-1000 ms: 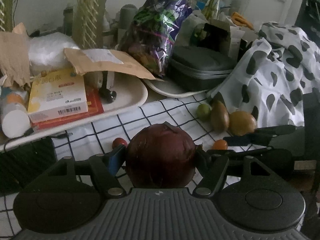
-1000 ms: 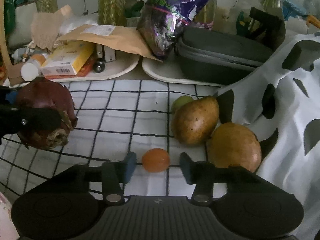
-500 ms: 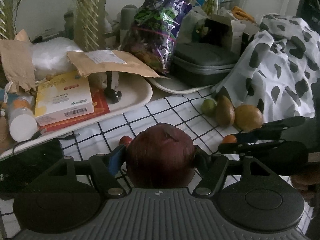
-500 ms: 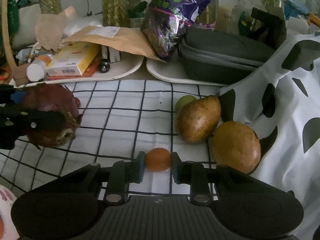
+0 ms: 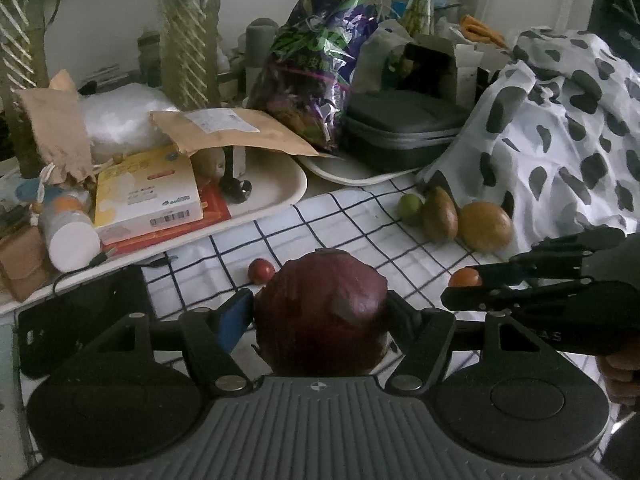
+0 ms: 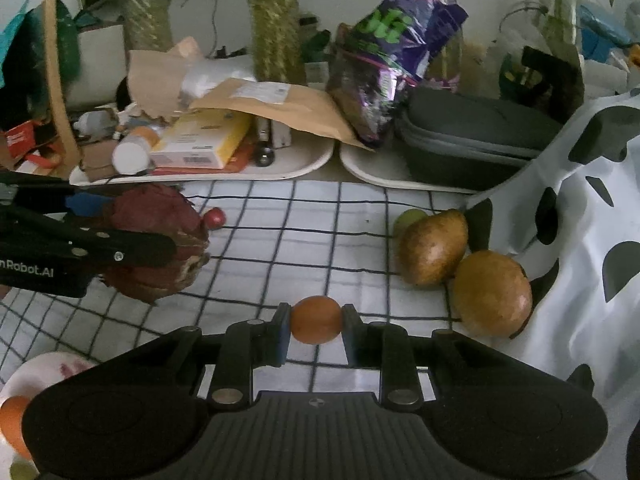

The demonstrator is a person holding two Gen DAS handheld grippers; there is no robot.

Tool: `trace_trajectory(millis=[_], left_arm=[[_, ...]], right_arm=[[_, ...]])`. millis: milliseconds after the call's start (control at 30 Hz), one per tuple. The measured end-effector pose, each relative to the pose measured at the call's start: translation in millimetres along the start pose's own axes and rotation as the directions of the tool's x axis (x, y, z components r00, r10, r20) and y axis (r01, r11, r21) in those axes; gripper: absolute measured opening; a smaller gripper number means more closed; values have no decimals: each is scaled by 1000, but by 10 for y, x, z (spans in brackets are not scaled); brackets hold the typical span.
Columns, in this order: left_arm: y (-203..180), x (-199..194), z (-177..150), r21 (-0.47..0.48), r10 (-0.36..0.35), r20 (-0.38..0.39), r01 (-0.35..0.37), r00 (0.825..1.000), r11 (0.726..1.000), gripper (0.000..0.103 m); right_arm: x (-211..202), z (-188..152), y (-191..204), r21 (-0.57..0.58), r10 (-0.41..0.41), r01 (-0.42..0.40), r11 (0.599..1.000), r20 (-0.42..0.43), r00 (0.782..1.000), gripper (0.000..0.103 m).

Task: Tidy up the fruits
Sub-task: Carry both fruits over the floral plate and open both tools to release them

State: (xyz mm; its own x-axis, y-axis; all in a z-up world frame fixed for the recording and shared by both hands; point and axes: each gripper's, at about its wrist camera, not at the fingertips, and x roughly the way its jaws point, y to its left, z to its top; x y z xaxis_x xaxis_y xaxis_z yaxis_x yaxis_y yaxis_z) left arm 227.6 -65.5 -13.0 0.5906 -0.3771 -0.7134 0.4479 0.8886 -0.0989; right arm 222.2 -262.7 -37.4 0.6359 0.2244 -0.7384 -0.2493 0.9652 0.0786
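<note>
Orange fruit point(image 6: 316, 319) is now pinched by the right tool point(image 6: 316, 326), shut from wide; left tool point(image 5: 320, 316) still holds the dark red fruit point(image 5: 322, 314), both ready for sorting.

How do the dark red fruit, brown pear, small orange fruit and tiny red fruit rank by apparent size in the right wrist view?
1. Dark red fruit, in the left gripper
2. Brown pear, nearly the same; unsure
3. Small orange fruit, in the right gripper, enlarged by nearness
4. Tiny red fruit
</note>
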Motion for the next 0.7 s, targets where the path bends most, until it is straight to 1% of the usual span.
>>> trace_trajectory(millis=[200, 500, 700], left_arm=[[-74, -165, -111, 12, -15, 4, 15, 1000, 1000, 67], [-168, -448, -281, 1, -36, 11, 36, 999, 999, 67], [-273, -585, -429, 3, -55, -9, 55, 998, 998, 66]], right_arm=[[-125, -80, 98, -13, 15, -15, 1000, 4, 1000, 27], [-321, -187, 181, -1, 27, -27, 1000, 14, 1000, 27], [-449, -281, 271, -4, 37, -37, 999, 16, 999, 28]])
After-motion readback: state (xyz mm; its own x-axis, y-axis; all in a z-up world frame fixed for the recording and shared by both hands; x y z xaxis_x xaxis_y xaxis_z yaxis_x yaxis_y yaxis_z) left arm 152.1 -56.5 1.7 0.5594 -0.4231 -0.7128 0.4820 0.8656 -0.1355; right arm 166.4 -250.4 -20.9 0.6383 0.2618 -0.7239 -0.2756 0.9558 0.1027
